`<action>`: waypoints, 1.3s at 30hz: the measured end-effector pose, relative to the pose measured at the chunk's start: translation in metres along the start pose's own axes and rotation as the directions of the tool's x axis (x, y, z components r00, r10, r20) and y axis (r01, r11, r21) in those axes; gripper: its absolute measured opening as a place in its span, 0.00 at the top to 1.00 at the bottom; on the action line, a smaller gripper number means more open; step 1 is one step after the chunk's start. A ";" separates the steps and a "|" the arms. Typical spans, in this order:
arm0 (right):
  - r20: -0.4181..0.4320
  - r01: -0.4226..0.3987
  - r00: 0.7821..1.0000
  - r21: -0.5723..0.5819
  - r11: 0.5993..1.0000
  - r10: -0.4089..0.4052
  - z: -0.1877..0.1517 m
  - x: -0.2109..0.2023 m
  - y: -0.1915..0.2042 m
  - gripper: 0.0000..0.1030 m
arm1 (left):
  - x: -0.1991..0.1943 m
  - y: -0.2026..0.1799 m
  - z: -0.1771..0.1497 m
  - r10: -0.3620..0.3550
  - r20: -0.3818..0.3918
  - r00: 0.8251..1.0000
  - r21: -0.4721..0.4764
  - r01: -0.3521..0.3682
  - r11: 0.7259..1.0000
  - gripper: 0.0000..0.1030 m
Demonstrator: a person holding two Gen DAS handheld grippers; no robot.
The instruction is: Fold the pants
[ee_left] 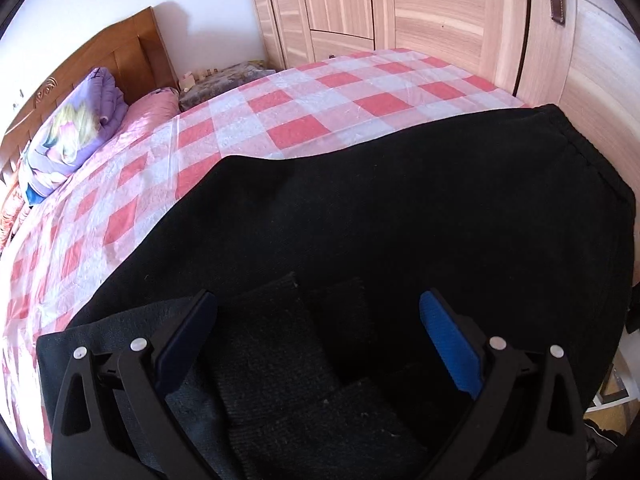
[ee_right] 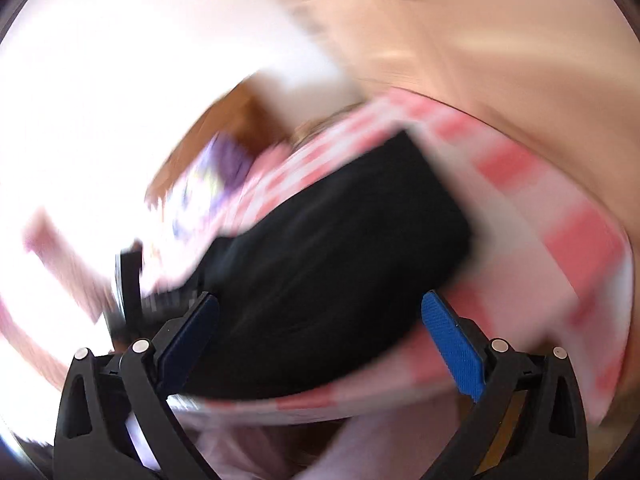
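Note:
Black pants [ee_left: 380,216] lie folded flat on the red-and-white checked bed sheet [ee_left: 304,96], filling the lower right of the left wrist view. A ribbed cuff end [ee_left: 280,352] lies doubled over right under my left gripper [ee_left: 318,306], which hovers open just above the cloth, its blue pads wide apart. In the blurred right wrist view the pants [ee_right: 328,264] show as a dark folded slab on the sheet [ee_right: 532,216]. My right gripper [ee_right: 320,308] is open above the slab's near edge, holding nothing.
A wooden wardrobe [ee_left: 420,4] stands close behind the bed. The wooden headboard [ee_left: 100,64] and folded purple bedding [ee_left: 80,132] with a pink pillow [ee_left: 156,108] sit at the left. The floor edge [ee_left: 608,396] shows at the lower right.

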State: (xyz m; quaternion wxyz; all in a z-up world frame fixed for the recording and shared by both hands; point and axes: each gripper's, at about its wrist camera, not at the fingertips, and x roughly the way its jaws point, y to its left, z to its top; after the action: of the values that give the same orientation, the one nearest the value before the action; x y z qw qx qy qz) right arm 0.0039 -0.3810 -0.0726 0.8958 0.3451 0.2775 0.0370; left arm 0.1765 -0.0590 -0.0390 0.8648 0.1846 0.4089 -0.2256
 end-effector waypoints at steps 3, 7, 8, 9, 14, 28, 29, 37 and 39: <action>-0.038 0.063 0.997 0.020 0.998 -0.063 0.004 0.004 -0.013 0.04 | 0.004 -0.007 0.000 0.047 -0.019 0.999 0.034 -0.047 0.998 0.02; -0.106 0.055 0.993 -0.015 0.998 -0.057 0.005 0.021 0.001 0.04 | 0.002 -0.004 -0.001 0.039 -0.019 0.999 0.028 -0.039 0.999 0.02; -0.119 0.043 0.992 -0.008 0.999 -0.044 0.005 0.024 0.002 0.04 | 0.002 -0.002 -0.001 0.027 -0.016 1.000 0.019 -0.027 0.999 0.02; -0.144 0.035 0.989 0.005 0.999 -0.034 0.006 0.032 0.004 0.04 | 0.002 0.000 -0.001 0.013 -0.012 1.000 0.008 -0.013 1.000 0.02; -0.220 0.015 0.975 0.107 0.994 0.009 0.004 0.042 0.002 0.04 | -0.001 0.002 -0.003 -0.010 0.003 1.000 -0.009 0.010 1.000 0.02; -0.214 0.115 0.974 0.189 0.975 -0.073 0.011 0.069 0.018 0.05 | -0.008 0.011 -0.005 -0.079 0.056 0.995 -0.069 0.083 0.994 0.02; -0.202 0.125 0.975 0.176 0.976 -0.088 0.008 0.066 0.018 0.19 | -0.009 0.012 -0.006 -0.084 0.058 0.995 -0.070 0.088 0.994 0.02; 0.016 0.084 0.996 0.145 0.986 -0.088 -0.027 0.035 -0.001 0.74 | -0.012 0.011 -0.002 -0.088 0.033 0.996 -0.073 0.090 0.993 0.02; 0.086 0.098 0.991 0.065 0.993 -0.103 -0.033 0.031 0.010 0.75 | -0.022 0.007 0.010 -0.140 0.020 0.990 -0.085 0.141 0.986 0.02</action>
State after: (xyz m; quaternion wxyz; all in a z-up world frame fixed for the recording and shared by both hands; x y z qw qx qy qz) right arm 0.0135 -0.3459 -0.1012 0.8971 0.3591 0.2554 -0.0319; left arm 0.1738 -0.0529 -0.0143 0.8566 0.1161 0.4244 -0.2694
